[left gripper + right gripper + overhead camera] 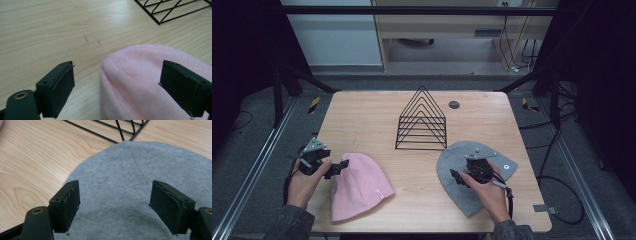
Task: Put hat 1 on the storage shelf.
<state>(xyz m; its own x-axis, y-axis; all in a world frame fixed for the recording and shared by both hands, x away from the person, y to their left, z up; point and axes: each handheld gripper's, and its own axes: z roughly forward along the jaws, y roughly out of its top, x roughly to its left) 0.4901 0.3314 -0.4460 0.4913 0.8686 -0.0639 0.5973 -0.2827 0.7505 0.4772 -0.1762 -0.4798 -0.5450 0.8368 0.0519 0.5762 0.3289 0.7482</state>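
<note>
A pink knit beanie (357, 185) lies flat at the table's front left. My left gripper (339, 167) is open at its top left edge; in the left gripper view the crown of the beanie (140, 80) bulges between the two spread jaws, nearer the right one. A grey beanie (462, 160) with a small white label lies at the front right. My right gripper (458, 177) hovers open over its middle; in the right gripper view the grey fabric (125, 195) spreads flat under and between the jaws, which hold nothing.
A black wire rack (422, 120) of nested triangles stands in the middle of the wooden table (372, 115), just behind both hats. A small dark round cap (454, 104) sits in the tabletop behind the rack. Cables lie on the floor to the right.
</note>
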